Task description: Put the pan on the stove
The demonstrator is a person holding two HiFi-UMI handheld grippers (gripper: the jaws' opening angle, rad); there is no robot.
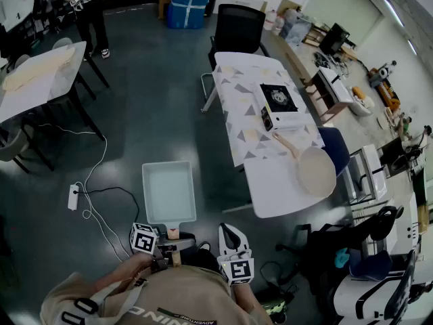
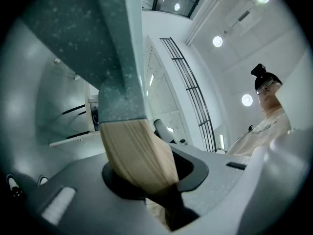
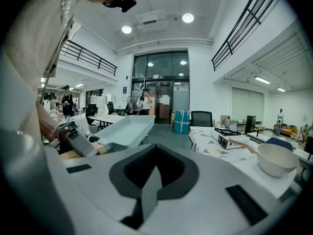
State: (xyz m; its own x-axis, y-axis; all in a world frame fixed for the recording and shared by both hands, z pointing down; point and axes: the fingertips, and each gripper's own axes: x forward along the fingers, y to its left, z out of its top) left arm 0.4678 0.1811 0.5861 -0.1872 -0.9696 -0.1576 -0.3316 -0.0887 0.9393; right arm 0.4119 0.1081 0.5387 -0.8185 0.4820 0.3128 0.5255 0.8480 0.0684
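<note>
My left gripper (image 1: 167, 244) is shut on the wooden handle (image 1: 173, 233) of a pale square pan (image 1: 169, 191), held level over the floor in front of me. In the left gripper view the handle (image 2: 139, 155) fills the jaws, with the pan's underside (image 2: 83, 33) above. My right gripper (image 1: 230, 241) is shut and holds nothing, just right of the handle. A black-topped portable stove (image 1: 281, 103) sits on the patterned table (image 1: 233, 90) ahead to the right. The right gripper view shows the square pan (image 3: 124, 131) at left and the stove (image 3: 230, 140) at right.
A cream round pan (image 1: 316, 170) with a wooden handle lies on the white table end (image 1: 270, 195) near the stove. A black chair (image 1: 237, 26) stands behind the table. A power strip (image 1: 73, 196) and cable lie on the floor at left. Office chairs (image 1: 365, 269) crowd the right.
</note>
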